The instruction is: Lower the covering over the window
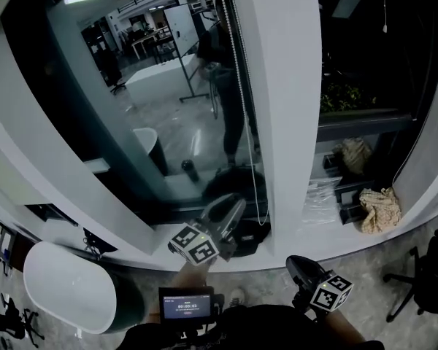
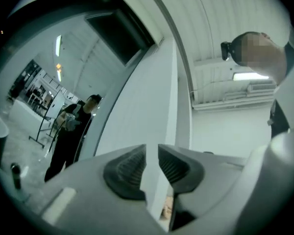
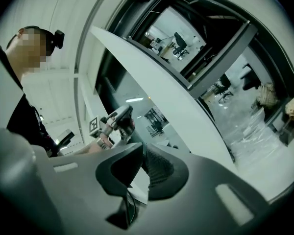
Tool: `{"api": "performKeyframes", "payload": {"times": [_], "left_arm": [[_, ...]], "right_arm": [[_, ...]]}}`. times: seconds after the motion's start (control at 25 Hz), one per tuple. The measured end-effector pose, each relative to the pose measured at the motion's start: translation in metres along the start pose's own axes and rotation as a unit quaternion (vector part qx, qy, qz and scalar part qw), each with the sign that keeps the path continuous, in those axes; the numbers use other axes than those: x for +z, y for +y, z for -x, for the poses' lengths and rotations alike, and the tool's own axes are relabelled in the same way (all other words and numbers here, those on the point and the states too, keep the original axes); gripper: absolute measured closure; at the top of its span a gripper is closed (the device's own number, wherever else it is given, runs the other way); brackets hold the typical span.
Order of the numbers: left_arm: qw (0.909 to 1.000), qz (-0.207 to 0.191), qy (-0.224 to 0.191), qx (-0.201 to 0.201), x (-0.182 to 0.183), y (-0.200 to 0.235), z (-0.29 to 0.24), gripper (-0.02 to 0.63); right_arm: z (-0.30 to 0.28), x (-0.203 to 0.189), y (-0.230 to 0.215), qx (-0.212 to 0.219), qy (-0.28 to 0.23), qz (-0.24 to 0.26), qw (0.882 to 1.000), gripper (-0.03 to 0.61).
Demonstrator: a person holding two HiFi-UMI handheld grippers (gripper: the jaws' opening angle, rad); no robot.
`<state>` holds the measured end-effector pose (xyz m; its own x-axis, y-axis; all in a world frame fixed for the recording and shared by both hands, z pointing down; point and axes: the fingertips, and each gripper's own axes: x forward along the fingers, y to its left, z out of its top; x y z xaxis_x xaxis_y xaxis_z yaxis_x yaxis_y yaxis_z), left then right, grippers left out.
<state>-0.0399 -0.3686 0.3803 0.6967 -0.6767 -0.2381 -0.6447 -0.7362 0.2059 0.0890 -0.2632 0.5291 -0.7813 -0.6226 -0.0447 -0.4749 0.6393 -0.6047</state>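
- Dark reflective glass window (image 1: pixel 124 115) faces us; thin white beaded cord (image 1: pixel 242 86) hangs by the white pillar (image 1: pixel 285 86).
- Our left gripper (image 1: pixel 230 206) (image 2: pixel 152 153): raised, jaws released.
- Our right gripper (image 1: pixel 298 263) (image 3: pixel 143 153): low, jaws clenched.

I can read almost no words here. A small screen (image 1: pixel 185 305) low down by my body shows a row of light numbers, like a clock. They are too tiny for me to read. My left gripper (image 1: pixel 232 204) has its left cube (image 1: pixel 195 244), which shows black and white square patterns, not letters. My right gripper (image 1: pixel 298 265) has its right cube (image 1: pixel 330 292) with the same kind of squares. Nothing else has print I can read.
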Motion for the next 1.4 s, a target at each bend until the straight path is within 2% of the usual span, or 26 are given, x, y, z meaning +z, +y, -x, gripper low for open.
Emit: {"api": "performKeyframes", "payload": {"times": [0.28,0.4,0.56,0.6,0.64,0.72,0.8,0.96,1.04,1.12,1.2,1.28,1.4], "left_arm": [[0.9946,-0.069,-0.048,-0.061,0.081,0.02,-0.085,0.467],[0.9916,-0.066,-0.068,-0.088,0.102,0.03,-0.111,0.448],[0.9858,-0.037,-0.087,-0.139,0.116,0.034,-0.135,0.45],[0.9824,-0.031,-0.097,-0.157,0.12,0.032,-0.137,0.513],[0.9788,-0.027,-0.108,-0.172,0.124,0.029,-0.136,0.608],[0.9758,-0.025,-0.11,-0.187,0.12,0.024,-0.134,0.611],[0.9765,-0.035,-0.089,-0.193,0.103,0.02,-0.133,0.611],[0.9797,-0.022,-0.051,-0.193,0.071,0.023,-0.121,0.611],[0.9834,-0.042,-0.003,-0.176,0.032,0.029,-0.108,0.611],[0.9821,-0.041,0.075,-0.168,-0.036,0.035,-0.086,0.611],[0.9708,-0.03,0.173,-0.163,-0.117,0.033,-0.055,0.611],[0.9556,-0.007,0.25,-0.156,-0.186,0.024,-0.017,0.611],[0.9442,0.068,0.295,-0.13,-0.235,0.007,0.032,0.611]], "right_arm": [[-0.014,0.025,-0.01,-0.039,-0.041,0.011,0.998,0.554],[-0.014,0.03,-0.015,-0.069,-0.065,0.008,0.995,0.554],[-0.009,0.033,-0.022,-0.108,-0.091,0.004,0.99,0.554],[-0.007,0.035,-0.024,-0.118,-0.099,0.003,0.988,0.555],[-0.006,0.037,-0.025,-0.127,-0.106,0.003,0.986,0.555],[-0.004,0.038,-0.026,-0.142,-0.112,0.005,0.983,0.557],[-0.004,0.038,-0.027,-0.151,-0.114,0.008,0.982,0.558],[-0.012,0.045,-0.03,-0.156,-0.114,0.023,0.981,0.56],[-0.019,0.046,-0.028,-0.157,-0.106,0.039,0.981,0.562],[-0.029,0.046,-0.023,-0.151,-0.095,0.054,0.982,0.565],[-0.043,0.05,-0.015,-0.135,-0.084,0.064,0.985,0.566],[-0.057,0.059,-0.004,-0.115,-0.084,0.081,0.987,0.565],[-0.08,0.078,0.021,-0.088,-0.083,0.119,0.985,0.549]]}}
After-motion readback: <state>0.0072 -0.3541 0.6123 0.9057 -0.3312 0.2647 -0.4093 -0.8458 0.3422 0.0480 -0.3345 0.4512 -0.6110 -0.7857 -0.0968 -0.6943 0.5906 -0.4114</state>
